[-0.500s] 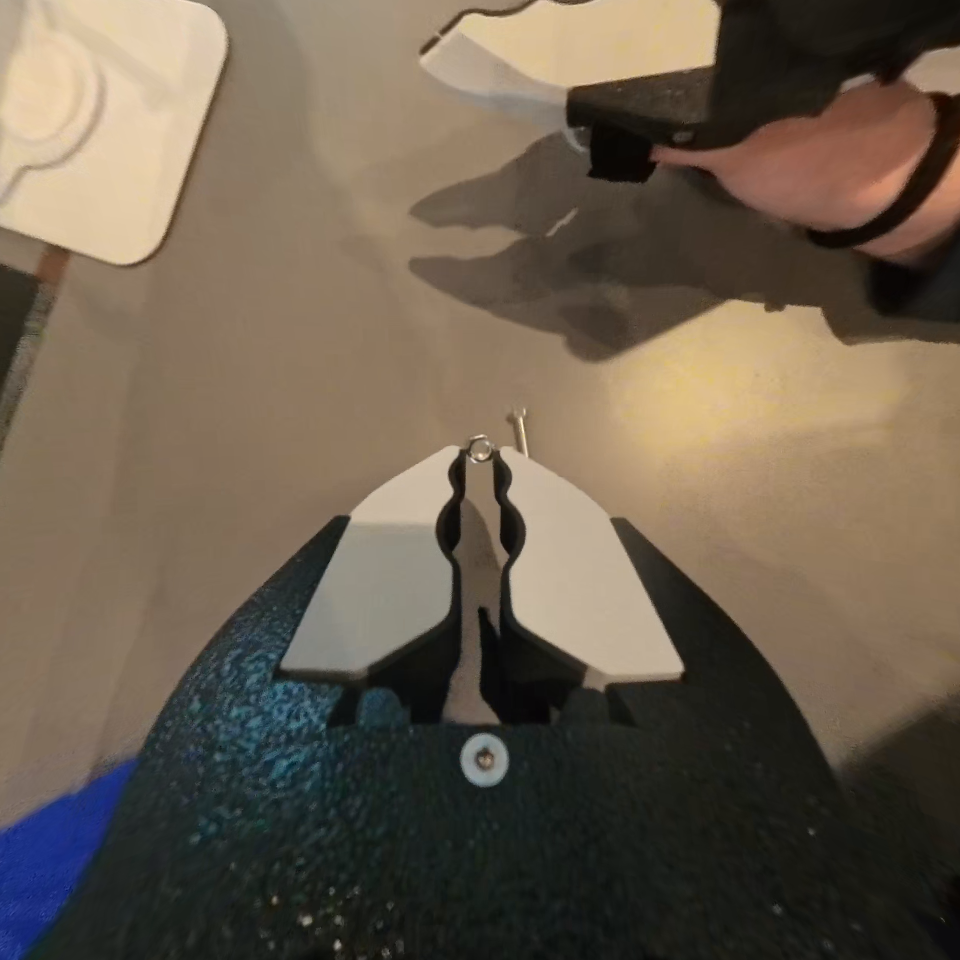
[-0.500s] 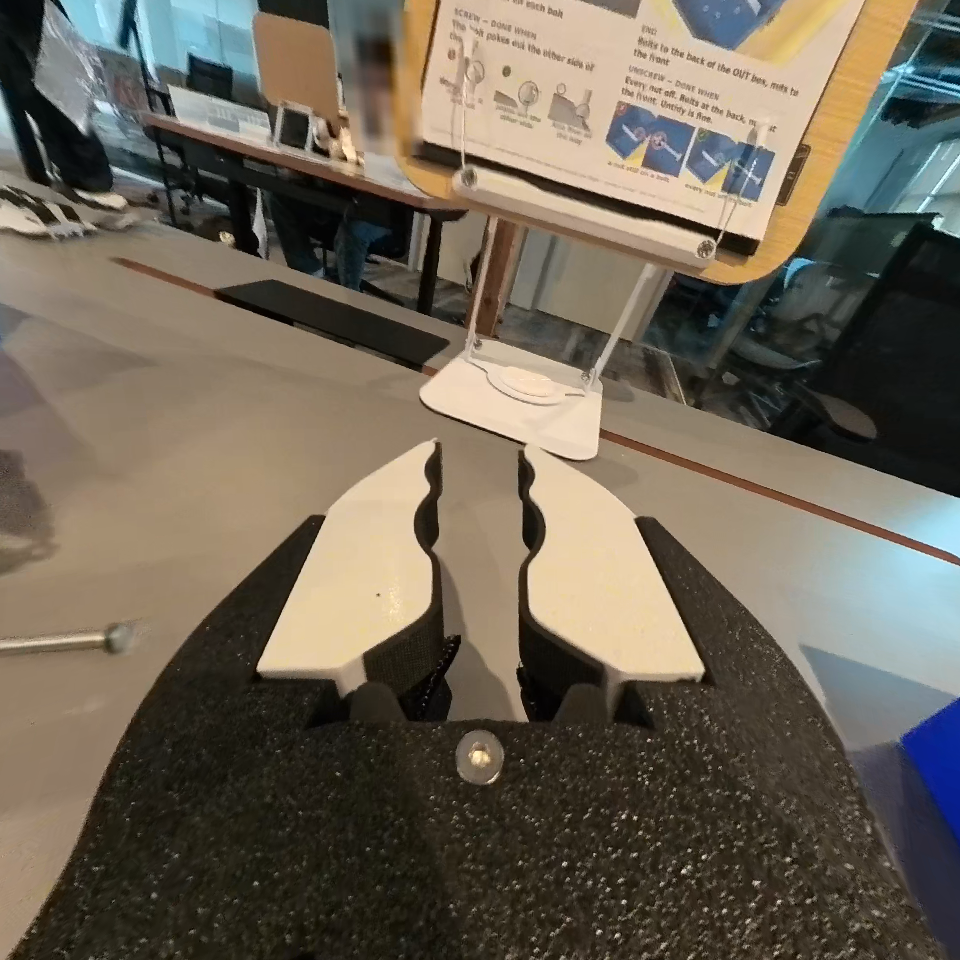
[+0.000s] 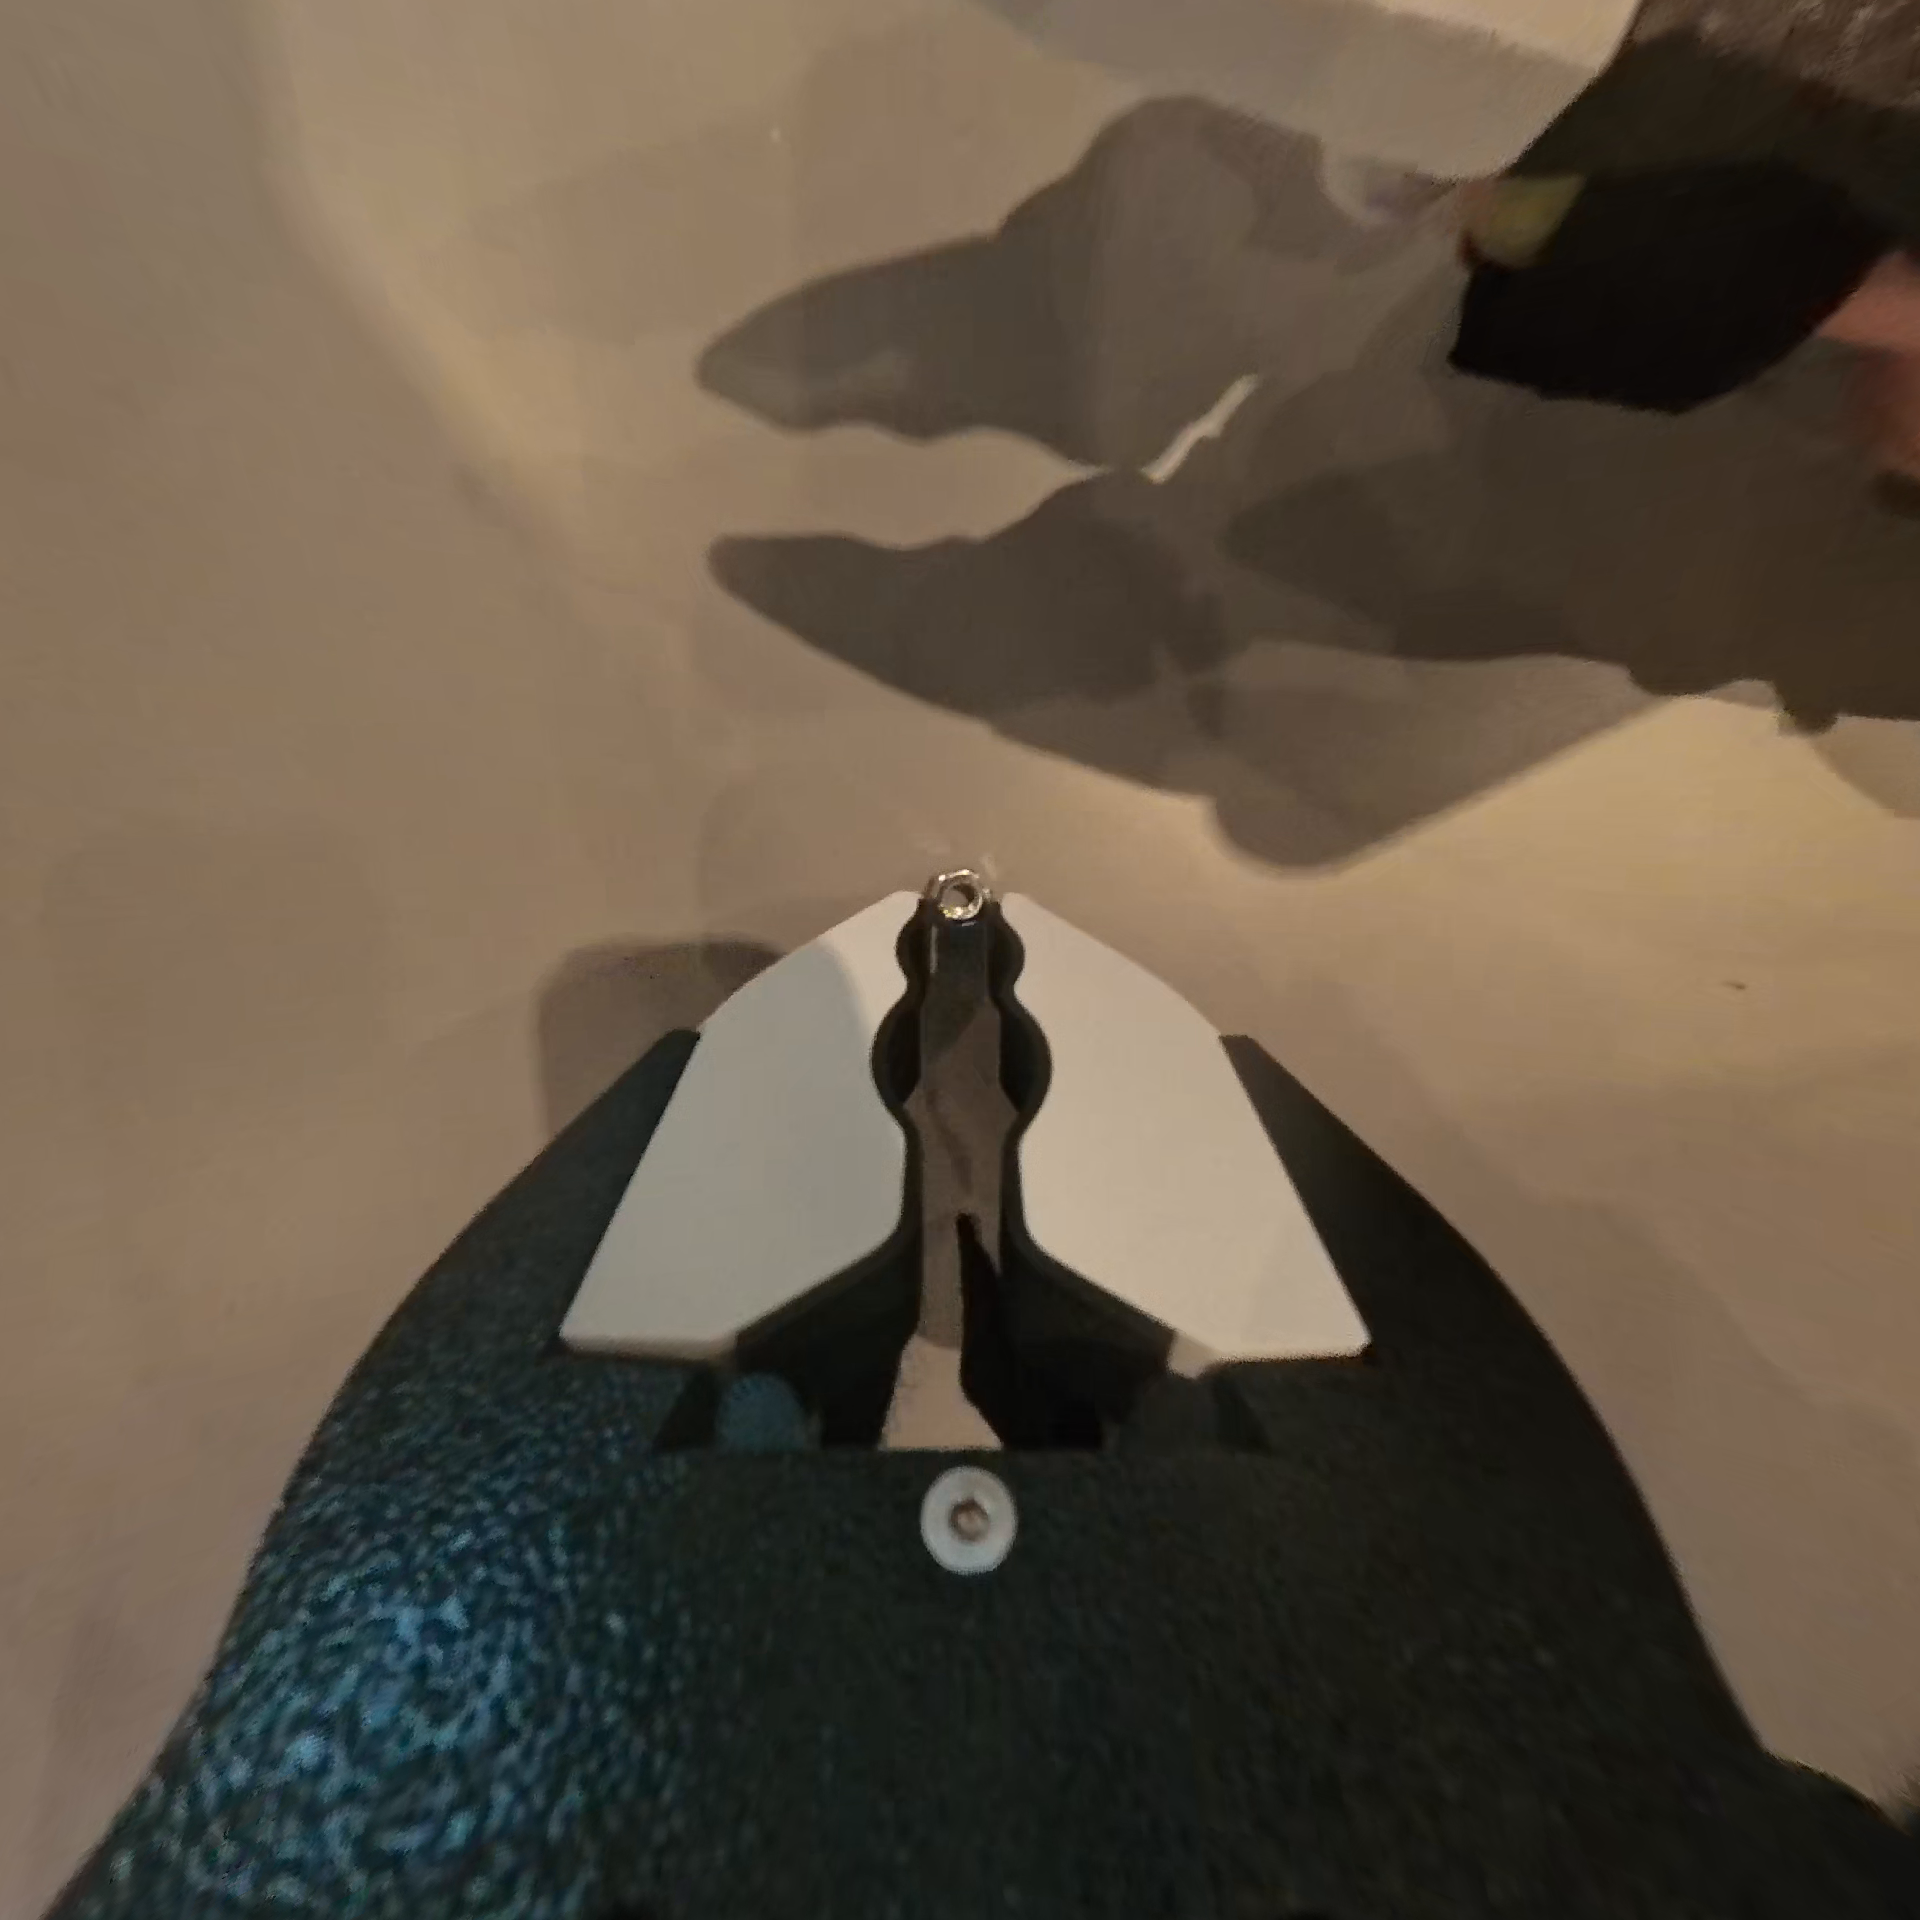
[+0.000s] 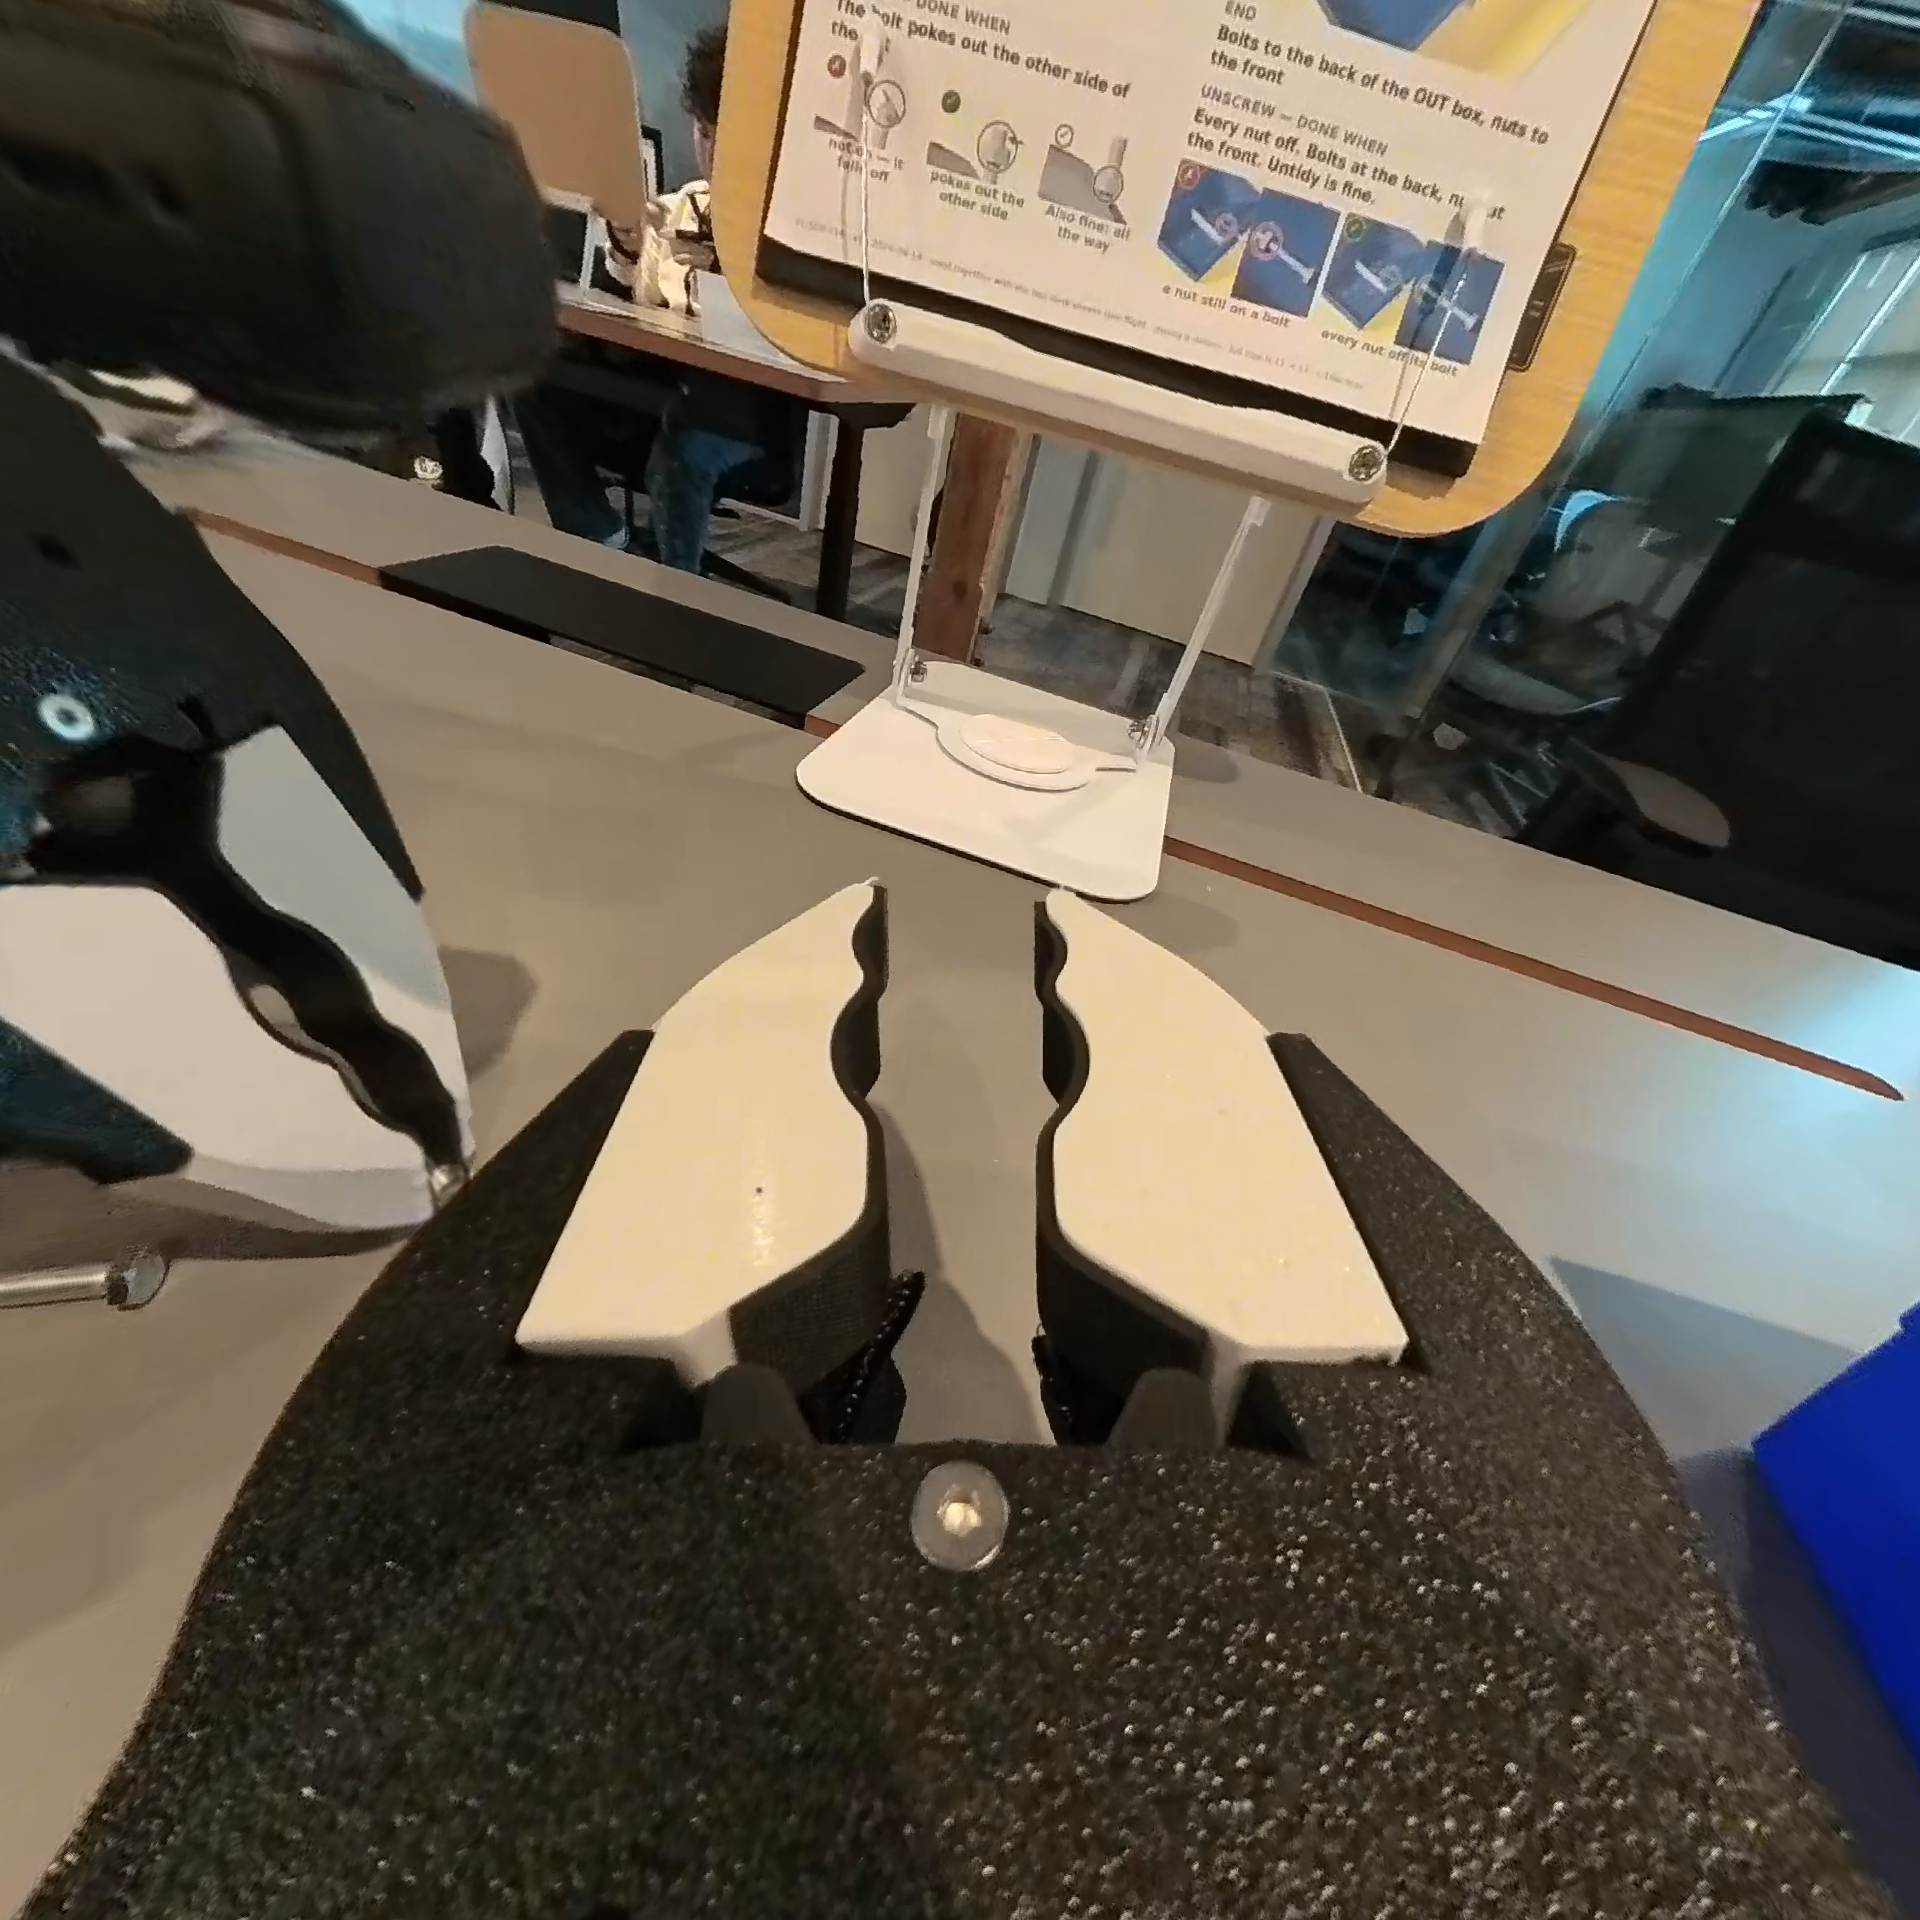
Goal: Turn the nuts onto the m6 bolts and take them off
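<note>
Left gripper [image 3: 958, 902] pinches small shiny hexagonal nut [image 3: 957, 896].

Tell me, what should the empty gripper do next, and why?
Probably swing the right gripper left and down to pick up the bolt lying on the table. Its jaws are open and empty, while the left gripper already pinches a nut at its tips, which needs a bolt.

Left gripper [image 3: 958, 902] pinches a nut [image 3: 954, 896] at its tips.
</note>
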`<state>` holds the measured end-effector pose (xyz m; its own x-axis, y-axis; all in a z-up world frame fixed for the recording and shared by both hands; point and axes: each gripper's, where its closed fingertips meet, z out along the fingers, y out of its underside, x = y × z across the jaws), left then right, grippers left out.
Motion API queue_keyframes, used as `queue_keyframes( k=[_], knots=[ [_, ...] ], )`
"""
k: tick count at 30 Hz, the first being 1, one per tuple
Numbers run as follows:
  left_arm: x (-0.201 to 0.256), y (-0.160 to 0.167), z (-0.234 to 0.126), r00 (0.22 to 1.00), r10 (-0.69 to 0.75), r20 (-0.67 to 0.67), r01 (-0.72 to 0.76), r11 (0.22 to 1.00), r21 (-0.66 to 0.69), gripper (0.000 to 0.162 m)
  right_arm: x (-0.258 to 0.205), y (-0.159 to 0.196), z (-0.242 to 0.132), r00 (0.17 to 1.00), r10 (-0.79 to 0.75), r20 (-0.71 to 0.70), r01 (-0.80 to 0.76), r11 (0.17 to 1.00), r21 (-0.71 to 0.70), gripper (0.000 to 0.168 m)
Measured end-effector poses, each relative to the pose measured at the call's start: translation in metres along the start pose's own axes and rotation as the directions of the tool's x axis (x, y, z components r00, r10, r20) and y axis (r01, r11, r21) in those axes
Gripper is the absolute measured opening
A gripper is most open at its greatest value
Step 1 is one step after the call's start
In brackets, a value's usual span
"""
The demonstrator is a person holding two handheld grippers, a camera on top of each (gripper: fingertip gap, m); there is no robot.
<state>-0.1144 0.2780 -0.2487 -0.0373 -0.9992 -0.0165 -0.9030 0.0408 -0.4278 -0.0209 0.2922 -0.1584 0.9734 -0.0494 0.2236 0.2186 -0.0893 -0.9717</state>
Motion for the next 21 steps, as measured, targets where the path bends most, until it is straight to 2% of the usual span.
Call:
queue_keyframes(
  k=[1, 8, 12, 14, 16, 19, 21],
  knots=[
    [0.0, 0.0, 0.002, 1.0, -0.002, -0.001, 0.002, 1.0, 0.0, 0.01, 0.0, 0.0, 0.0, 1.0, 0.0, 0.001, 0.0, 1.0, 0.002, 0.027],
    [-0.002, 0.0, 0.002, 1.0, -0.014, 0.01, 0.014, 1.0, 0.027, 0.01, -0.001, -0.001, 0.0, 1.0, 0.005, 0.007, -0.005, 1.0, 0.004, 0.027],
    [-0.007, 0.001, -0.001, 0.998, -0.055, 0.038, 0.052, 0.996, 0.077, 0.023, -0.001, 0.001, 0.0, 1.0, 0.008, 0.007, -0.008, 1.0, -0.001, 0.027],
    [-0.011, -0.002, -0.01, 0.994, -0.092, 0.054, 0.082, 0.984, 0.156, 0.029, -0.001, 0.001, 0.0, 1.0, 0.011, 0.012, -0.011, 1.0, -0.001, 0.027],
    [-0.021, -0.004, -0.026, 0.982, -0.142, 0.122, 0.104, 0.956, 0.276, 0.027, -0.003, 0.0, 0.0, 1.0, 0.008, 0.026, -0.009, 1.0, 0.007, 0.026],
    [-0.039, 0.003, -0.055, 0.942, -0.241, 0.233, 0.111, 0.88, 0.461, 0.0, -0.013, -0.004, 0.0, 0.997, -0.003, 0.081, 0.0, 0.999, 0.032, 0.025],
    [-0.042, 0.01, -0.069, 0.924, -0.283, 0.258, 0.095, 0.822, 0.561, 0.0, -0.02, -0.005, 0.0, 0.994, -0.026, 0.111, 0.021, 0.999, 0.043, 0.025]
  ],
)
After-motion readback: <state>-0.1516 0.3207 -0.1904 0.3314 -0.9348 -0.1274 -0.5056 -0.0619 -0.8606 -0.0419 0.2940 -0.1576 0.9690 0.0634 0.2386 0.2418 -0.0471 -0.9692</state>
